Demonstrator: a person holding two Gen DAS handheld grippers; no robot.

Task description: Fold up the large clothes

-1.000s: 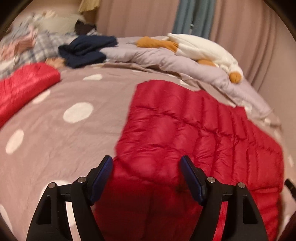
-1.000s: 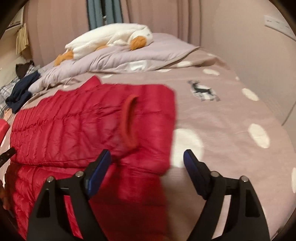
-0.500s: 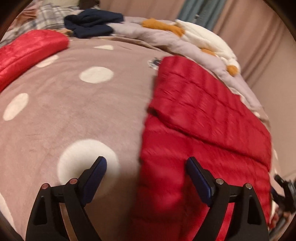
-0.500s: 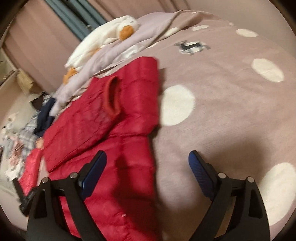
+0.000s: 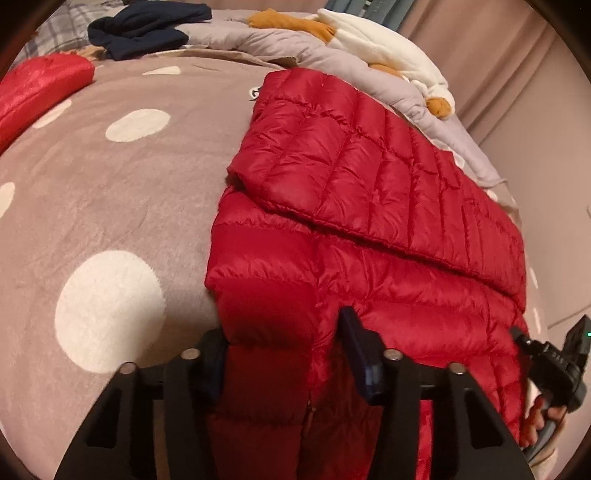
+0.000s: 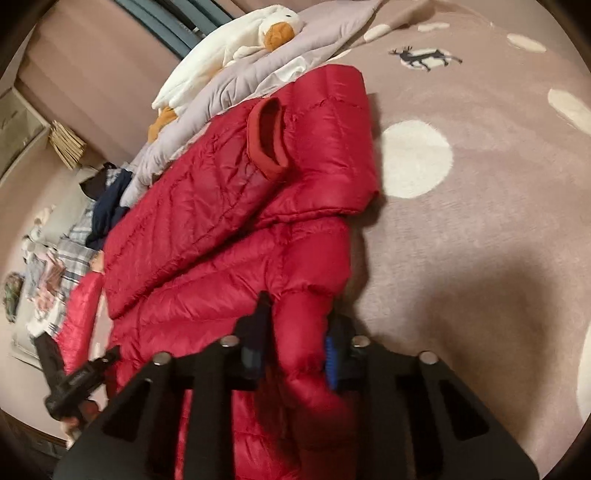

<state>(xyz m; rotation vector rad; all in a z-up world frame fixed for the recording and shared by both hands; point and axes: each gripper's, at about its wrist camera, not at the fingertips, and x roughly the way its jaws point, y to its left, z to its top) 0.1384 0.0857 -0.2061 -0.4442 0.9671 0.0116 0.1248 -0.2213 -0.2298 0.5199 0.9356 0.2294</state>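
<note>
While both grippers are down at the near hem, the big red quilted puffer jacket lies spread across the mauve fleece bed blanket with white polka dots, with its far part already doubled over toward the hem. The left gripper has just been closing and now pinches a fat fold of the jacket's hem corner, padding bulging up between the dark pads. The right gripper has just been closing too, and it's clamped tight on the jacket's opposite hem corner, squeezing the fabric into a narrow ridge. A ribbed red cuff of a sleeve lies on top of the jacket's folded-over part.

Beyond the jacket's far edge there's a crumpled lavender-grey duvet with a white plush goose with orange beak and feet lying on it. Off to the jacket's far left sits a bunched navy garment, and a second red padded piece lies well apart from the jacket on the same blanket. A deer print shows on the blanket, past the jacket's right side.
</note>
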